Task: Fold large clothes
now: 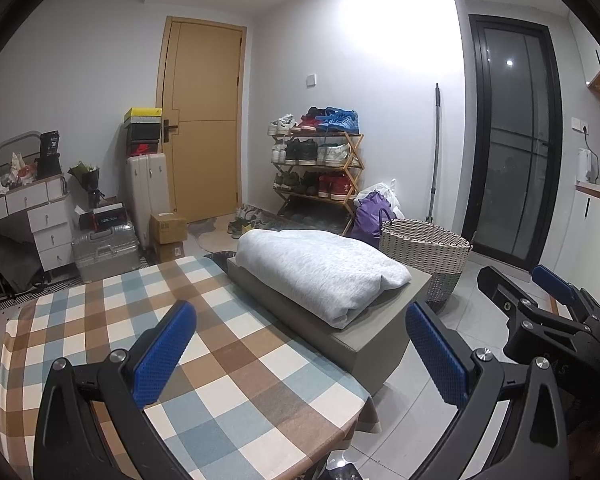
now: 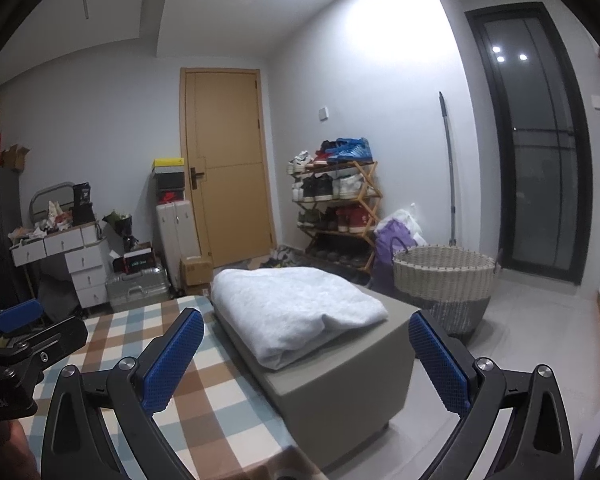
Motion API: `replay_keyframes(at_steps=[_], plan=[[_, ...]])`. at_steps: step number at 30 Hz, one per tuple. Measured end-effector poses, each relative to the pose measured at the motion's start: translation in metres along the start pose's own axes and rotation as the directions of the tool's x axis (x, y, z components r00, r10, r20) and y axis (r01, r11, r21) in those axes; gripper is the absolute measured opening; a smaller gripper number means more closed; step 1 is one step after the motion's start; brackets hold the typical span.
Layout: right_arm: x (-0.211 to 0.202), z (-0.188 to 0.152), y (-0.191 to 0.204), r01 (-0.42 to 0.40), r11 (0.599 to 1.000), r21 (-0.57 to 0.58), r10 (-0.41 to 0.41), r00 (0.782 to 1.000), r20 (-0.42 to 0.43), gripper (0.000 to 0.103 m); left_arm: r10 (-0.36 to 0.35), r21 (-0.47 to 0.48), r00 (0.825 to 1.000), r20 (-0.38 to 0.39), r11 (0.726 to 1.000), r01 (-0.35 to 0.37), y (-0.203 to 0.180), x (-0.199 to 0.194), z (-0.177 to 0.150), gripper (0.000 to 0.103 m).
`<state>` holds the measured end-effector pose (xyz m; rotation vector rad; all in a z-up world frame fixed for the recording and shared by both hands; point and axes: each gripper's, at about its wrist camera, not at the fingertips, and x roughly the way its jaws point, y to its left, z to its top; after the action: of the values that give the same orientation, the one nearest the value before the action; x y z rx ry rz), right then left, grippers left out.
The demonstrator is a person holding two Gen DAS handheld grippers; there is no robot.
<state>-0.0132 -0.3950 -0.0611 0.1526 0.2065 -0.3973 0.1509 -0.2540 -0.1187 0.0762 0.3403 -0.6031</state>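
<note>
Drawer unit [image 1: 40,216] far left, cluttered top. Checked tablecloth [image 1: 228,392] covers table in foreground. Left gripper [image 1: 300,354] held above cloth, blue pads wide apart, nothing between them. Folded grey garment [image 1: 320,270] lies on grey box [image 1: 372,344] just beside table's right edge; looks like sweatshirt, hard to confirm. Right gripper [image 2: 306,360] likewise spread wide, empty, facing garment. Shoe rack [image 1: 320,160] behind. Woven basket [image 1: 428,248] right of box, on floor.
</note>
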Motion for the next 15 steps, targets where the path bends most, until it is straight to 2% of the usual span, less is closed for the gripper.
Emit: replay_keyframes(at_steps=[15], plan=[[-0.0016, -0.0004, 0.0032, -0.011, 1.000, -0.005, 0.011, 1.000, 0.005, 0.103, 0.001, 0.005, 1.000, 0.000, 1.000, -0.001, -0.0026, 0.0001, -0.0010, 0.102]])
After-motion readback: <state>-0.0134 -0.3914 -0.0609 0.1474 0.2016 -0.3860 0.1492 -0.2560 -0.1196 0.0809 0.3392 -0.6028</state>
